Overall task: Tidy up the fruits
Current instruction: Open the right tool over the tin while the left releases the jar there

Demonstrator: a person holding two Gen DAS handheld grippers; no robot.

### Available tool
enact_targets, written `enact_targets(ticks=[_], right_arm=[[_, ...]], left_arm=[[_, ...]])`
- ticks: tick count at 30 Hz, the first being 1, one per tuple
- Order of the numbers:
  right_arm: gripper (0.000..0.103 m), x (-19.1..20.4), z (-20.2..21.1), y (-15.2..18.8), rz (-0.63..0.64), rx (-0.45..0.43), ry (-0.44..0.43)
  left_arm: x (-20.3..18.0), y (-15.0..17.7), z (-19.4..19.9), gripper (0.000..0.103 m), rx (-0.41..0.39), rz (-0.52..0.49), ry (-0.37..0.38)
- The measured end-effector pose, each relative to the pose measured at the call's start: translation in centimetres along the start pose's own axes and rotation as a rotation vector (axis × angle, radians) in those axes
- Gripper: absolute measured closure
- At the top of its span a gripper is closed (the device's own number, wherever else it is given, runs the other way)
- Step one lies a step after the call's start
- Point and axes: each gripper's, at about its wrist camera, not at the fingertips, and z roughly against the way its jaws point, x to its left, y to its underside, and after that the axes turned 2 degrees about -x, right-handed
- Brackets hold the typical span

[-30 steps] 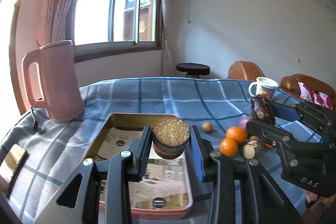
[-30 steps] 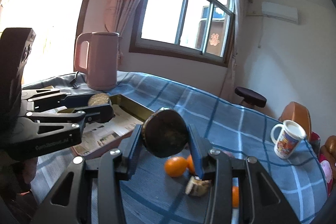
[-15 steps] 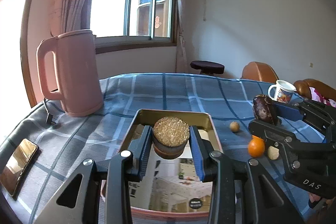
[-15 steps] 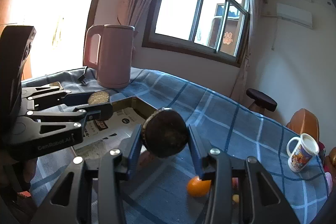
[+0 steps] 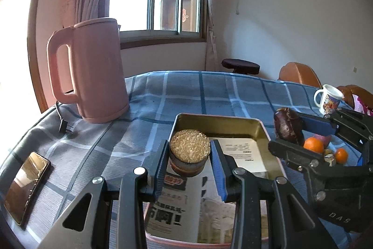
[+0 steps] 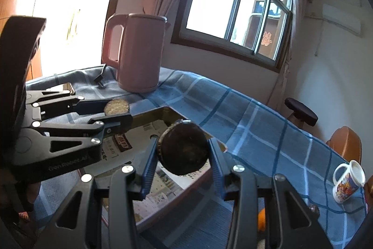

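Observation:
My left gripper [image 5: 189,155] is shut on a round brown piece with a grainy tan top [image 5: 189,149], held above the near left part of a gold metal tray [image 5: 229,121] lined with newspaper. My right gripper [image 6: 183,153] is shut on a dark brown round fruit [image 6: 184,151] and holds it over the tray's right edge [image 6: 218,145]. In the left wrist view the right gripper [image 5: 289,132] shows at the right with the dark fruit [image 5: 288,126]. Oranges [image 5: 313,144] and small fruits lie on the cloth beyond it.
A pink kettle [image 5: 93,76] with its plug [image 5: 64,126] stands at the back left of the blue checked tablecloth. A phone [image 5: 25,181] lies near the left edge. A printed mug [image 5: 328,99] stands at the far right. Chairs and a stool stand behind the table.
Both grippers have moved left with their pieces, towards the kettle and over the tray. The loose oranges have slid to the right of both views.

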Motion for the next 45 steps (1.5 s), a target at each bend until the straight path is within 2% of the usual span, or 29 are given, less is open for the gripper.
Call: enact_targets(ticks=[23,40,41,44,45], right_arm=[[0.058,1.4,-3.6,1.4,0.01,0.112,-0.036],[0.057,1.4,-4.7,1.6,0.011,0.167,-0.03],[0.055,1.5,-4.8,1.6,0.016,0.169,-0.027],[0.036,1.8,-4.6,1.5,0.027,0.156,-0.008],[0.034,1.8,-4.4,1.5,0.027,0.146,-0.001]], left_arm=[[0.3,0.3,-2.5,0.065,0.103,-0.042,-0.012],[0.1,0.3,-2.9,0.065,0.119,-0.057,-0.02],[0.0,0.3,-2.8,0.061,0.113,-0.06,-0.026],[0.1,0.3,-1.9,0.025,0.065,-0.055,-0.053],[0.1,0.3,-1.4,0.021,0.039,-0.053,-0.059]])
